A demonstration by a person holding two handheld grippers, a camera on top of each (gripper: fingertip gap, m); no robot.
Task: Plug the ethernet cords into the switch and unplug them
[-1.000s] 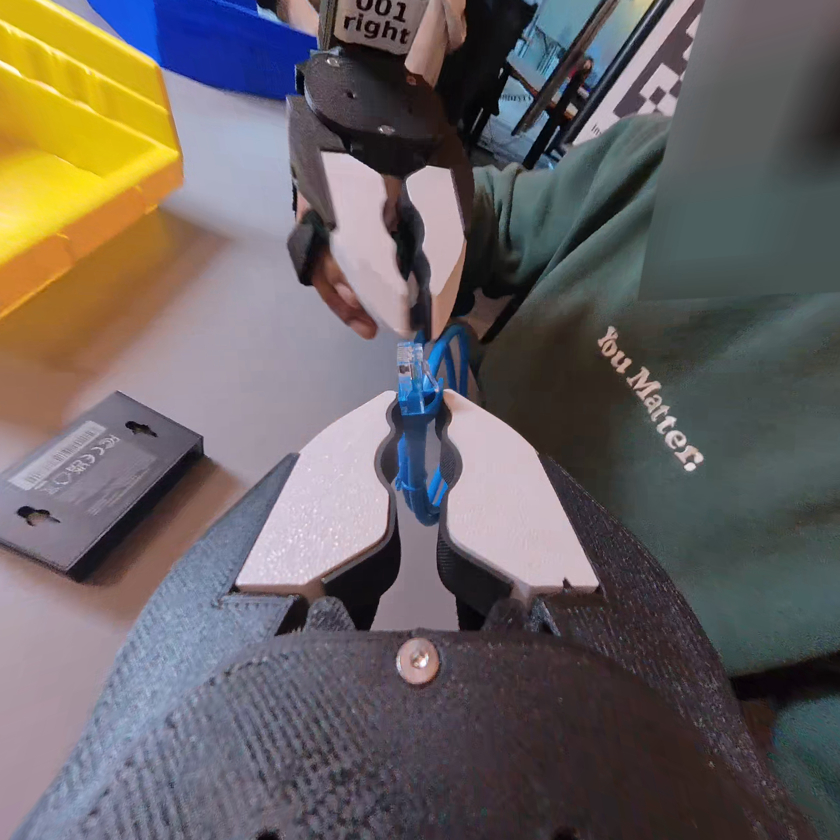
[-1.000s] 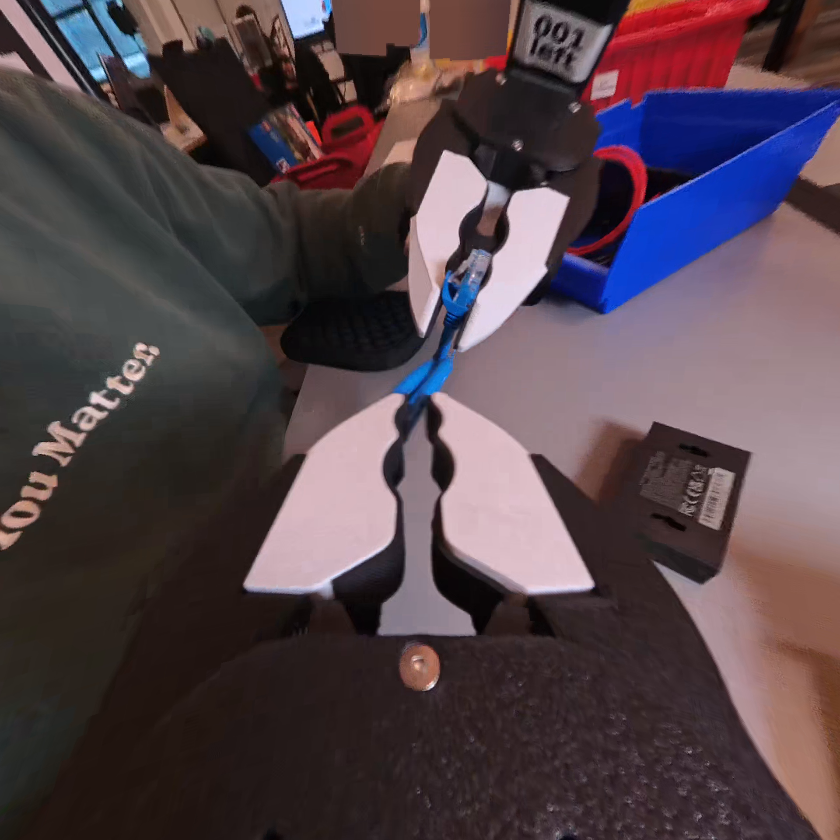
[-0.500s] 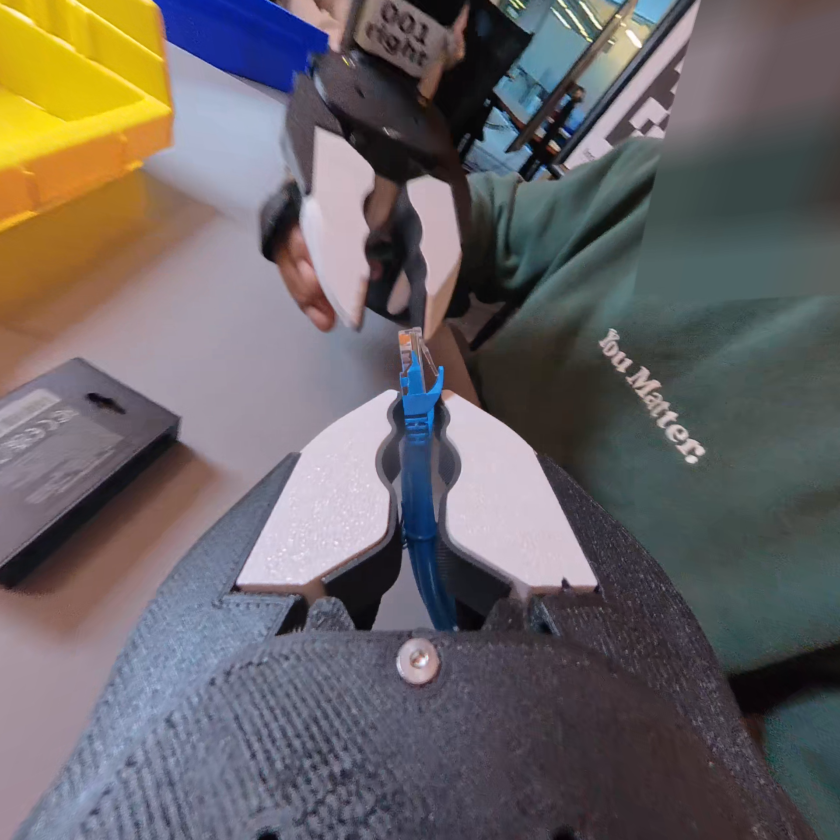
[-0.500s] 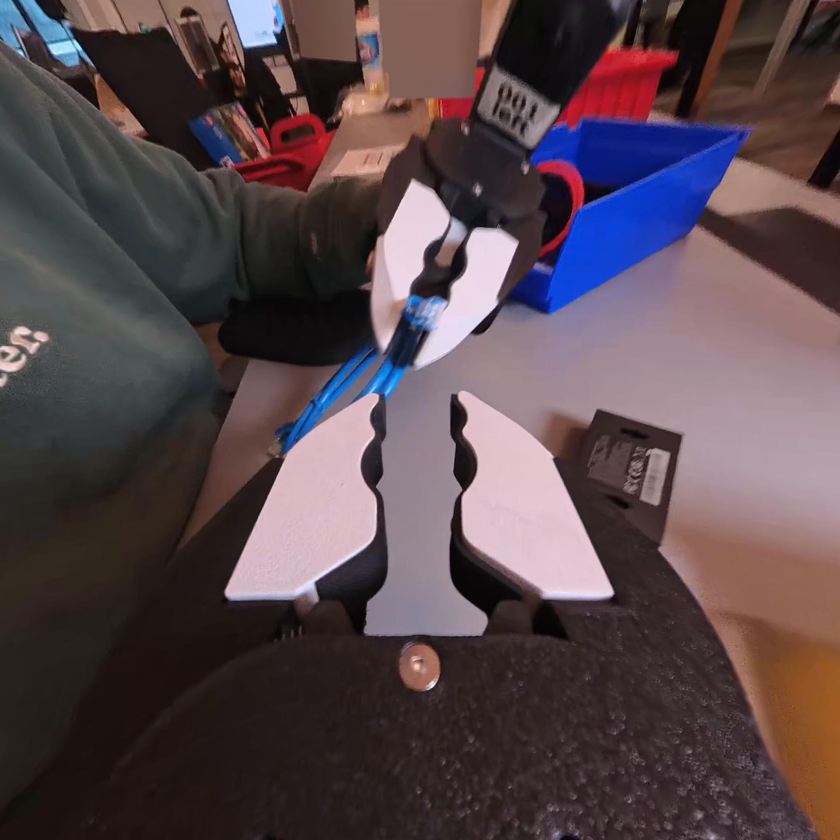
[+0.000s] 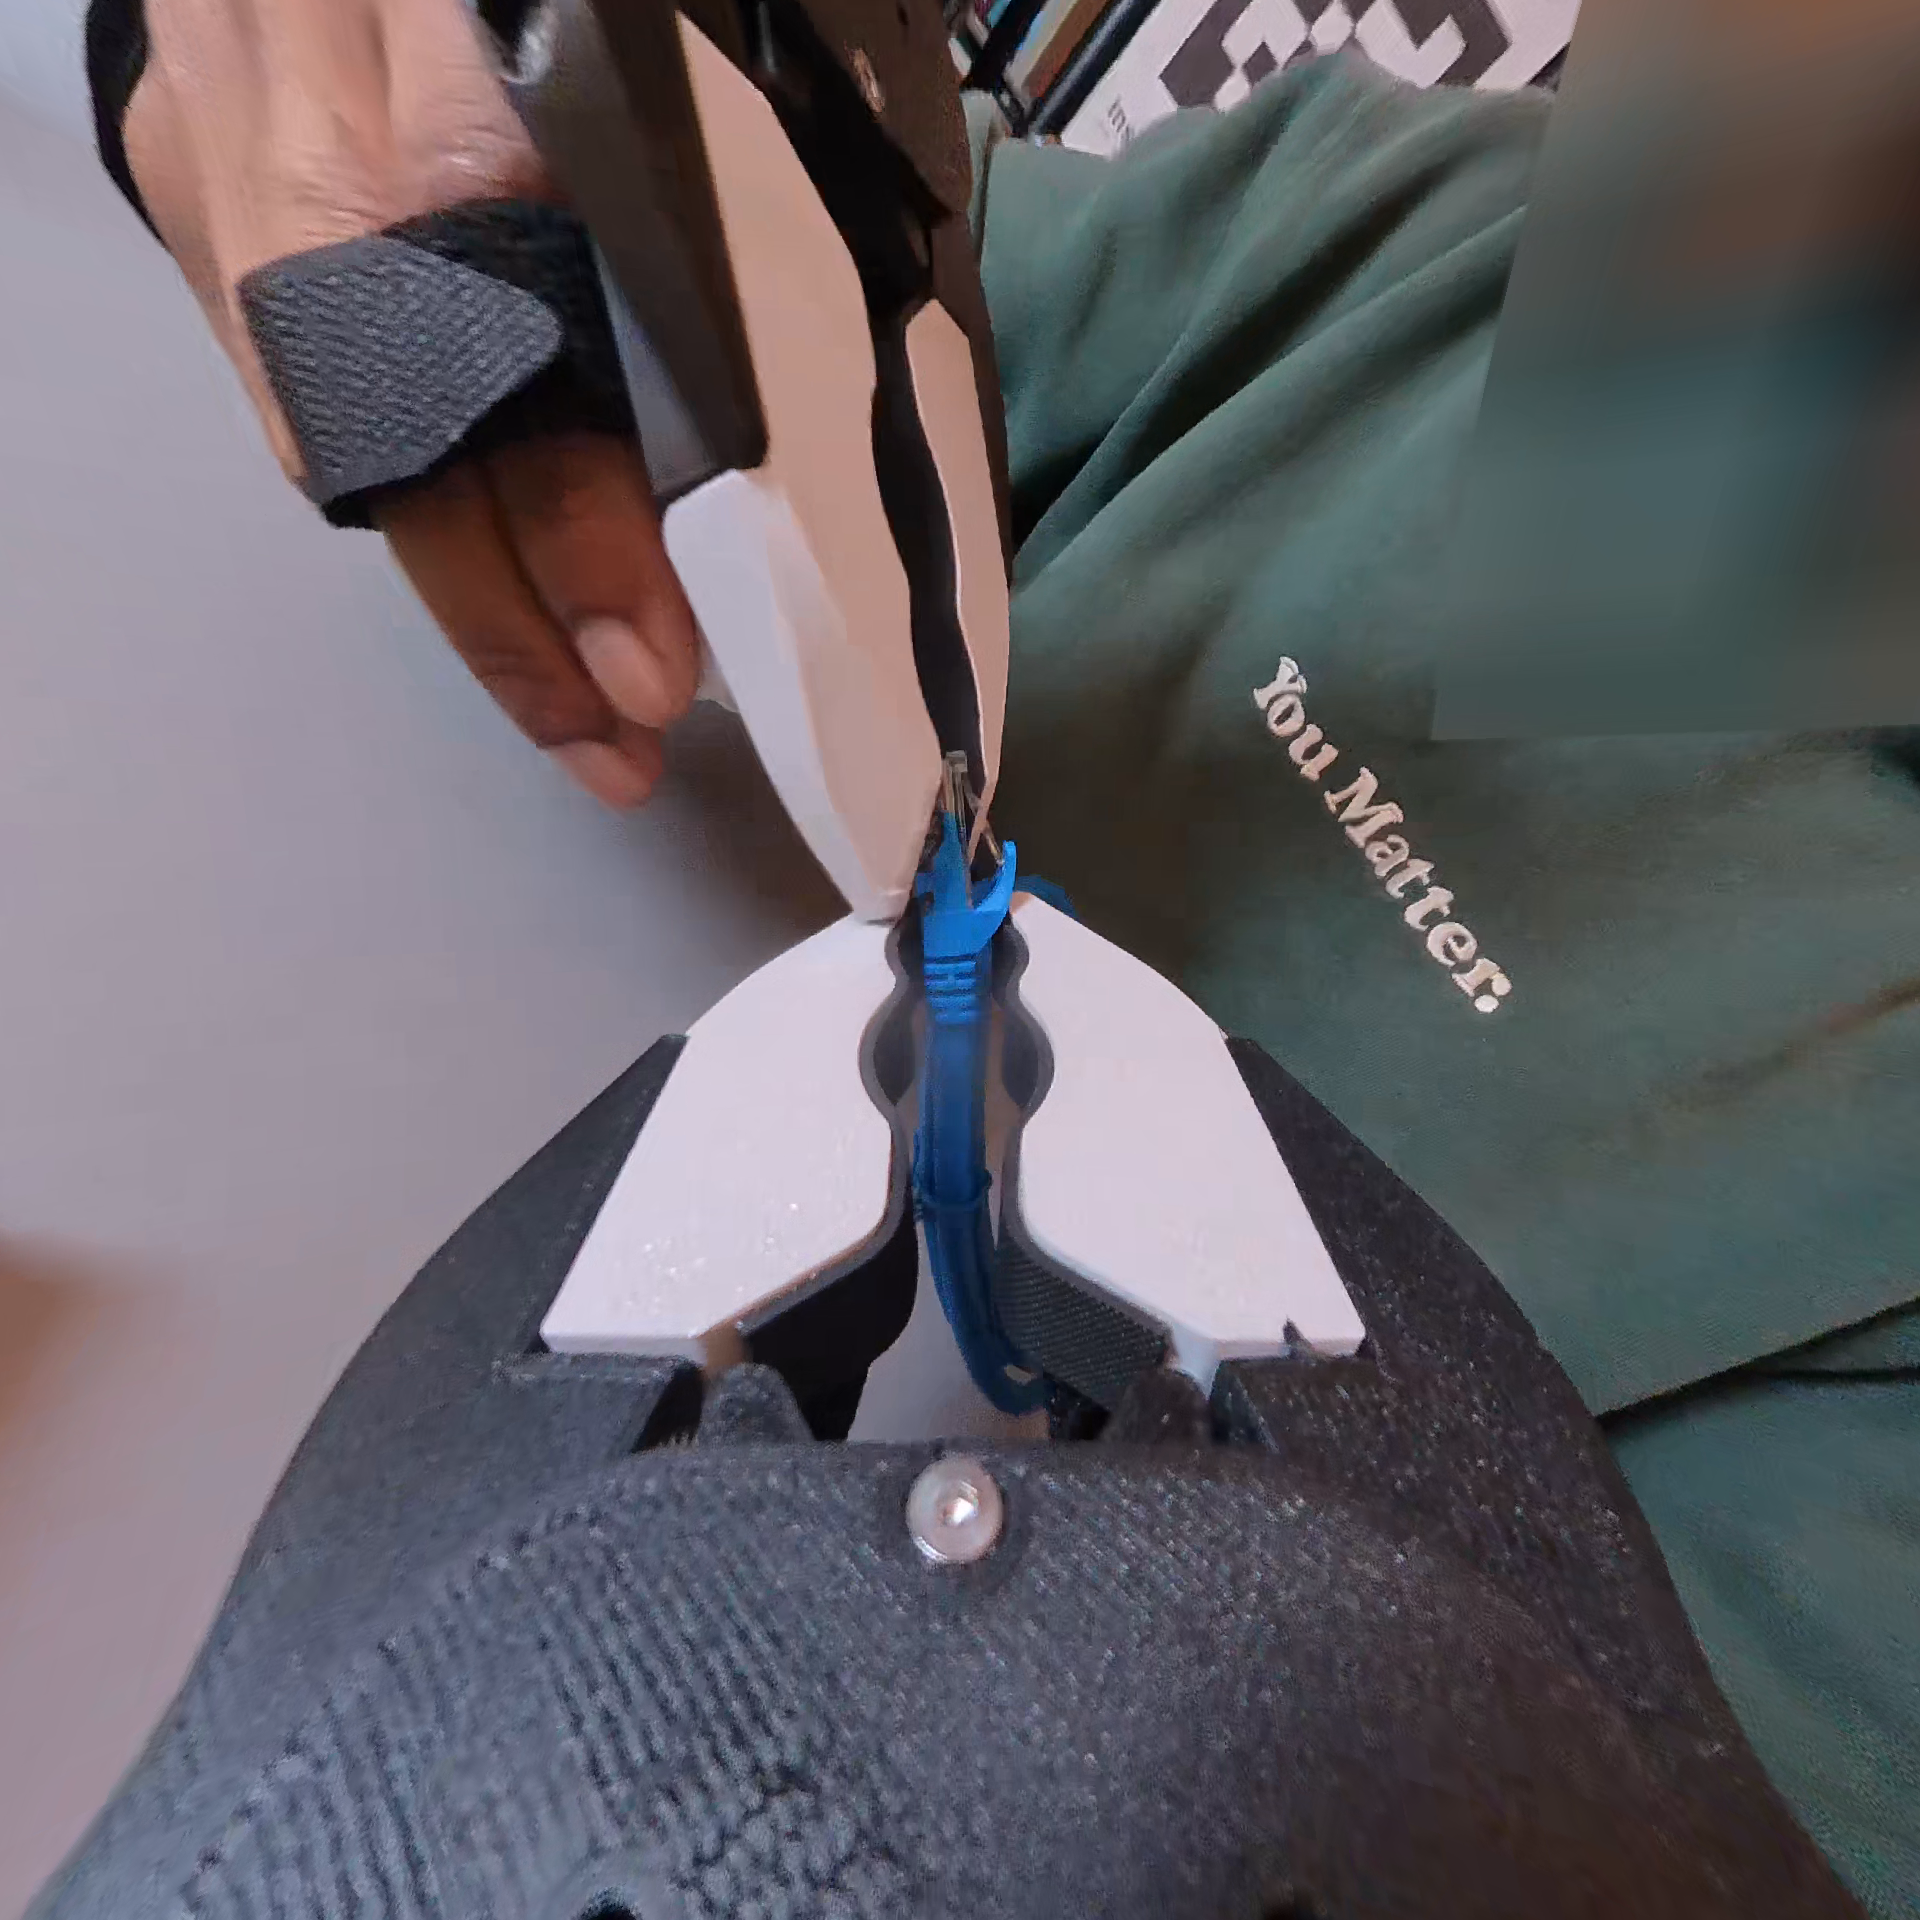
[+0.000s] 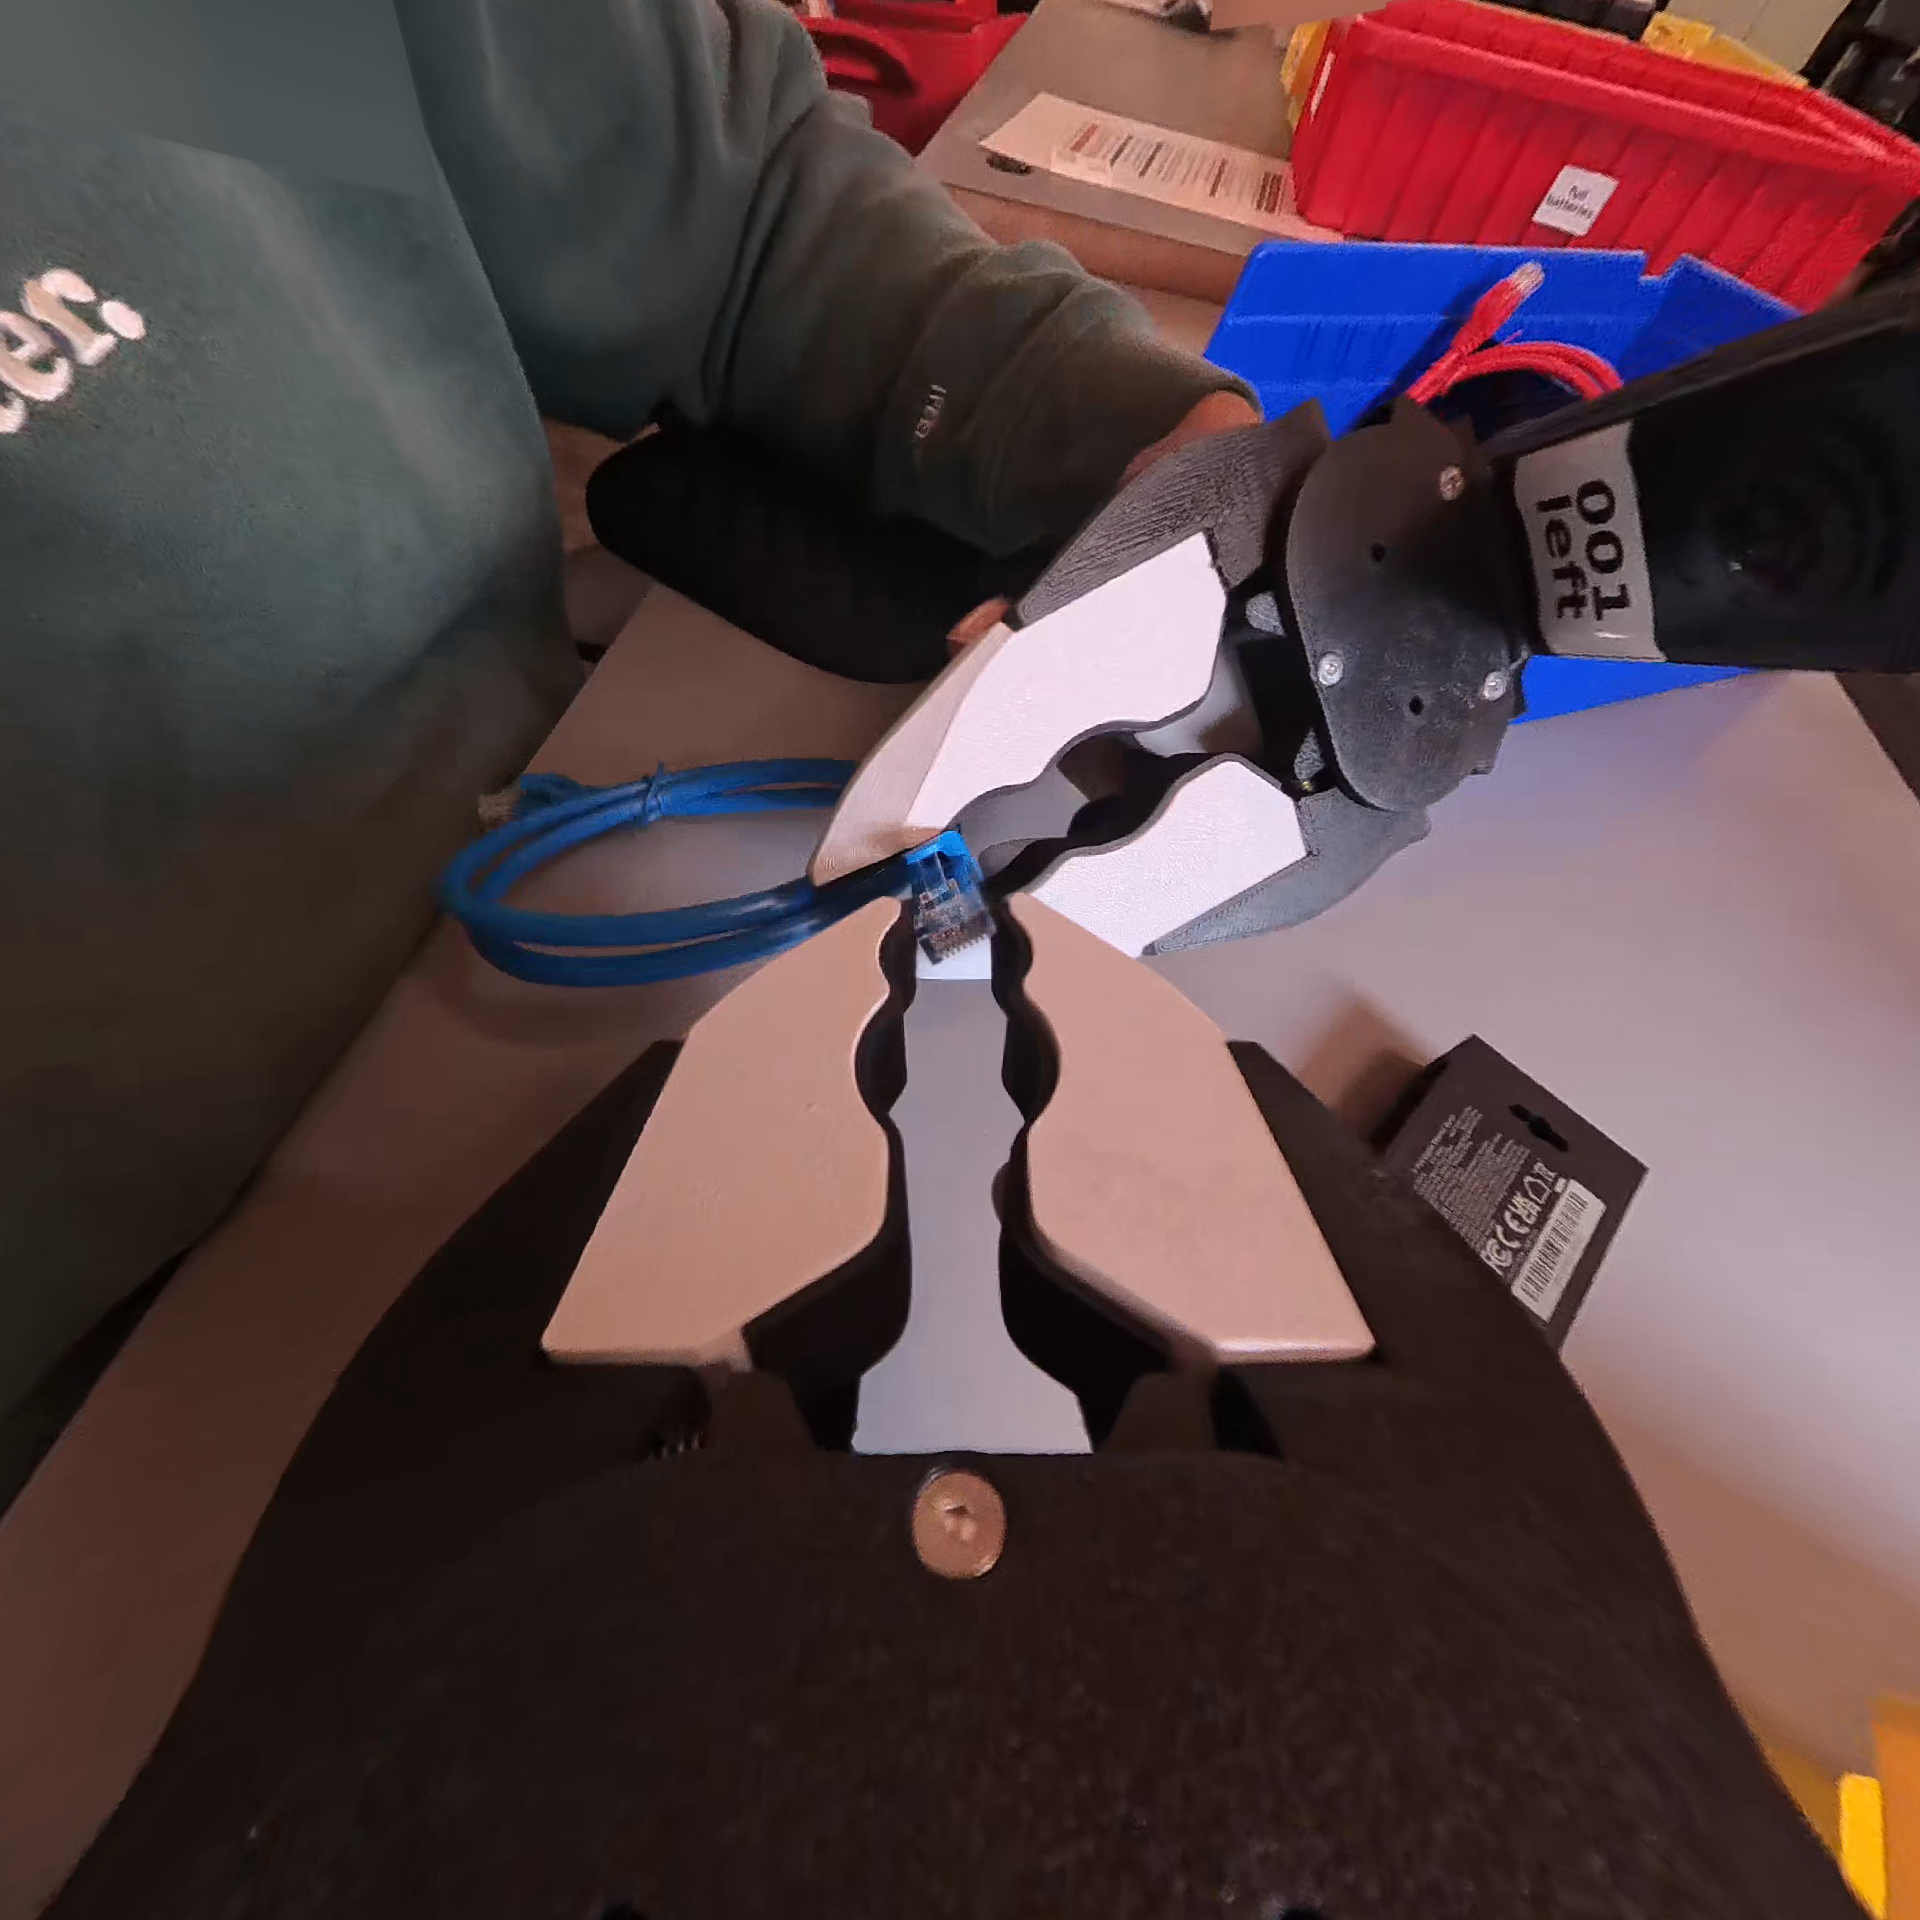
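The left gripper (image 5: 956,935) is clamped on the blue cable (image 5: 954,1049) just behind its plug (image 6: 945,896), with the cord running back between its white fingers (image 5: 748,1132). The plug's clear tip pokes out past the fingertips, toward twelve o'clock in the left wrist view.

The right gripper (image 6: 948,920) meets it nose to nose — its fingertips sit either side of the plug's tip with a narrow gap between them, and whether they actually press on it I cannot tell. Its white fingers (image 6: 727,1174) stand a little apart along their length.

The rest of the blue cable hangs in a tied loop at nine o'clock from the plug in the right wrist view, over the grey table (image 6: 1558,935). The switch (image 6: 1512,1184) — a small black box, label side up — lies on the table at four o'clock, well apart from both grippers. A blue bin (image 6: 1340,301) with a red cable (image 6: 1486,343) sits at one o'clock, behind it a red bin (image 6: 1558,135).
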